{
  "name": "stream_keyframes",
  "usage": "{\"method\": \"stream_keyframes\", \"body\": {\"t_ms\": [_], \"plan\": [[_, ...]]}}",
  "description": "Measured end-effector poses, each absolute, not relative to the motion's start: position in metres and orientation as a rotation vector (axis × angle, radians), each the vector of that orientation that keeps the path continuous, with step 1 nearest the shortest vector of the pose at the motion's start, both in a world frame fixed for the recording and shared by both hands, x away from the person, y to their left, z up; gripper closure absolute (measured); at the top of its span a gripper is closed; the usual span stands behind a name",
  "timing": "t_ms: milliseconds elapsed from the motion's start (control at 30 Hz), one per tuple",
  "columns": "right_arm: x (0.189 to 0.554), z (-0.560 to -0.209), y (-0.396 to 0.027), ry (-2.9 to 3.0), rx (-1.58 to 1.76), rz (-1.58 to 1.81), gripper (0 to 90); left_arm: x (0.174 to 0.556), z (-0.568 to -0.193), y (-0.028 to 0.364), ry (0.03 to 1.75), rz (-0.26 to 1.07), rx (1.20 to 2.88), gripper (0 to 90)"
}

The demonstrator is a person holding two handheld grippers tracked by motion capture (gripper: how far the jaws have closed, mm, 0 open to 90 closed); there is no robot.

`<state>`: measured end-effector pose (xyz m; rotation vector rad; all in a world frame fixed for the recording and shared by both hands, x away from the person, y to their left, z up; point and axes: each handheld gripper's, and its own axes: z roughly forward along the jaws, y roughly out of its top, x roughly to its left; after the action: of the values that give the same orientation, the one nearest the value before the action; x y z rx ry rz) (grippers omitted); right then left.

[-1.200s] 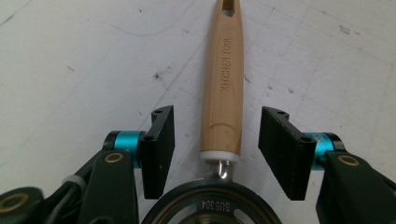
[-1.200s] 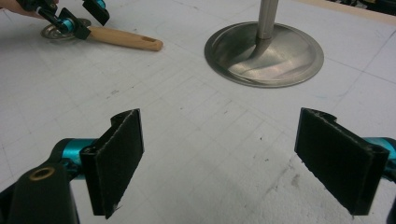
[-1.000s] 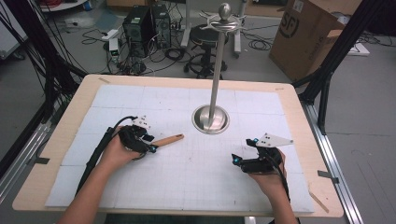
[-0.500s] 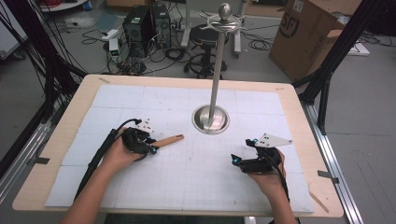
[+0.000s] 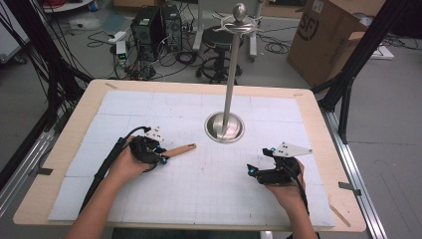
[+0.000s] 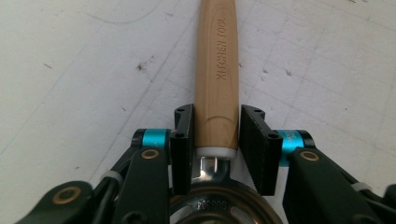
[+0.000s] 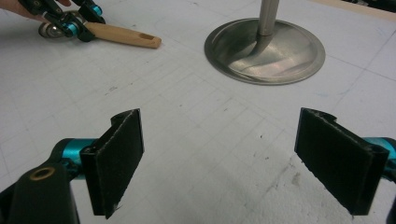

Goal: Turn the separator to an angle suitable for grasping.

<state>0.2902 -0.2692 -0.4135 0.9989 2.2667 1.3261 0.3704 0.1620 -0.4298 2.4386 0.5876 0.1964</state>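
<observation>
Right now the left gripper [image 6: 216, 135] pinches the wooden-handled kitchen tool [image 6: 217, 70] at its ferrule, handle pointing toward the metal stand [image 5: 225, 127], while the right gripper [image 7: 233, 163] hangs spread, farther off.

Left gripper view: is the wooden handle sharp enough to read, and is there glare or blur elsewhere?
Left gripper view: the light wooden handle is sharp, its "KITCHEN TOOL" lettering legible. Right gripper view: the round steel stand base shows bright reflections; the near black pads look slightly soft. High view: evenly lit.
</observation>
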Motion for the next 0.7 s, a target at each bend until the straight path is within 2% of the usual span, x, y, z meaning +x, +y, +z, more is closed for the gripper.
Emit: {"method": "stream_keyframes", "body": {"t_ms": [133,433,567,700], "plan": [[0.2908,-0.4137,-0.27,2.27,0.999,1.327,14.4,0.3717,-0.4306,0.1628,0.602,0.217,2.434,55.5],[0.29,-0.4131,-0.2677,2.27,0.992,1.323,14.4,0.3729,-0.4314,0.1648,0.601,0.196,2.421,57.9],[0.2893,-0.4122,-0.2678,2.27,0.995,1.325,14.4,0.3726,-0.4308,0.1641,0.575,0.194,2.426,67.4],[0.2898,-0.4125,-0.2682,2.269,0.994,1.324,14.4,0.3723,-0.4307,0.1644,0.575,0.195,2.429,67.6]]}}
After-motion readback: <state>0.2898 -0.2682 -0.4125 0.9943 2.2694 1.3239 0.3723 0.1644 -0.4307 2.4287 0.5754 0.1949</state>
